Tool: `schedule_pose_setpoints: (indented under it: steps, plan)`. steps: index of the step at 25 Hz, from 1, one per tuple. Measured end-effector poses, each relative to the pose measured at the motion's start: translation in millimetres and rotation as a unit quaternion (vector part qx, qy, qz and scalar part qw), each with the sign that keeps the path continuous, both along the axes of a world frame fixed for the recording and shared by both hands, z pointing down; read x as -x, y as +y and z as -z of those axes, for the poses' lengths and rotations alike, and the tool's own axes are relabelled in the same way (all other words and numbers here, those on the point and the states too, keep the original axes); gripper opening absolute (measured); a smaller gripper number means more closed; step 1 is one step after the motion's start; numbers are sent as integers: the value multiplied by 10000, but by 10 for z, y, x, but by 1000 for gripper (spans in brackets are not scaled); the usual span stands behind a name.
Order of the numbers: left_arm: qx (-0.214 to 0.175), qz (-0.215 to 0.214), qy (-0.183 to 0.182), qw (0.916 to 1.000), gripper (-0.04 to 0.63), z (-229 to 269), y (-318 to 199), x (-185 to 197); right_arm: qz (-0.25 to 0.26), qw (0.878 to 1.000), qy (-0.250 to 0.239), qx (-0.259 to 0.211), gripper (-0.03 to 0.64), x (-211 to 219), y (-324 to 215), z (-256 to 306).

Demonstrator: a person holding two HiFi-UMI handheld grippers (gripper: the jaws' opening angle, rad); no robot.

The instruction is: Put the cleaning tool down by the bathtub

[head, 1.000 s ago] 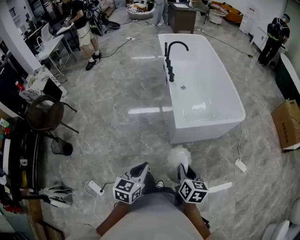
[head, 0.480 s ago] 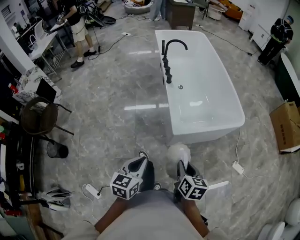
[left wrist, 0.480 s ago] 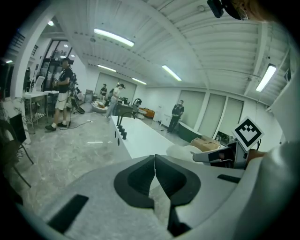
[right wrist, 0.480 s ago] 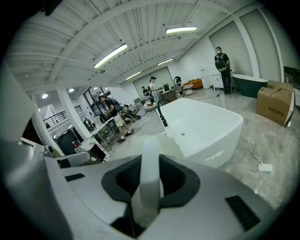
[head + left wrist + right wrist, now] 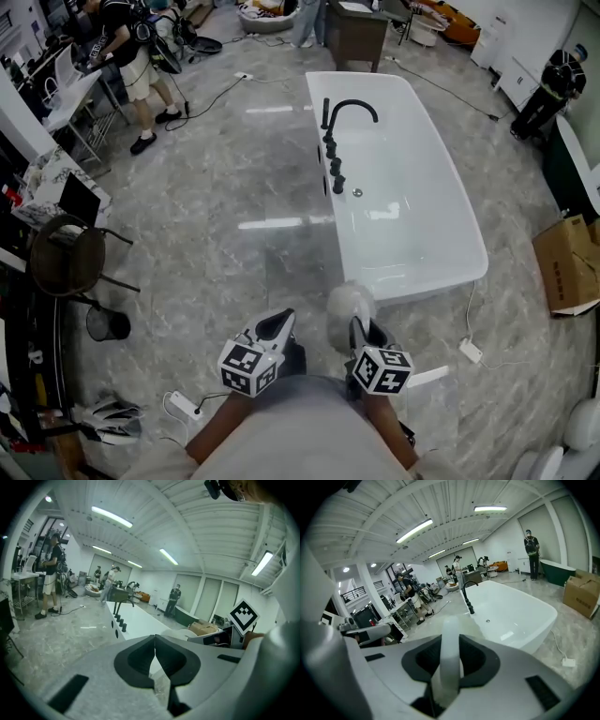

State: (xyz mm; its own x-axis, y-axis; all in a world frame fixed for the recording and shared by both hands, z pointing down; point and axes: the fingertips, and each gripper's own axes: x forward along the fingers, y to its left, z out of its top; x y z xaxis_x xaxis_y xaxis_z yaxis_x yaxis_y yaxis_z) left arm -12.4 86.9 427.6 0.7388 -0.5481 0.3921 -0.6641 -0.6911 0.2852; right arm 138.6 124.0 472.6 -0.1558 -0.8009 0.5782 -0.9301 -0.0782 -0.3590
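The white bathtub with a black faucet stands on the marble floor just ahead of me. My right gripper is shut on the cleaning tool's white handle. The tool's fluffy white head points at the tub's near end, and the handle's tail sticks out behind the gripper. My left gripper hangs beside it, shut with nothing between its pads. In the right gripper view the bathtub fills the right side beyond the jaws.
A power strip with a cable lies on the floor by the tub's near right corner. A cardboard box sits at the right. A chair and a black bin stand at the left. A person stands farther back.
The view has advanced toward the bathtub, whose near end now lies closer to the tool's head. Both grippers keep their hold and spacing.
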Motion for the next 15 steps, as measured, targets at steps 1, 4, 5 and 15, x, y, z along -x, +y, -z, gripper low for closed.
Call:
schedule_pose_setpoints:
  steps: [1,4,5,15]
  plan:
    - [-29,-10,42,10000,8,26,-125,8,33,9999,96,-24,83,14,-119,35]
    - [-102,-87,185,9997,8,108,-443,30,147,9994,306,-108,83,88,-456,154]
    - [-128,-119,215,9996,8,129,-523,35,186,9992,326,-128,83,119,-550,185]
    - [-126,-71,484,9987,8,119,-993,205,499,9980,379,-99,83,406,-1113,213]
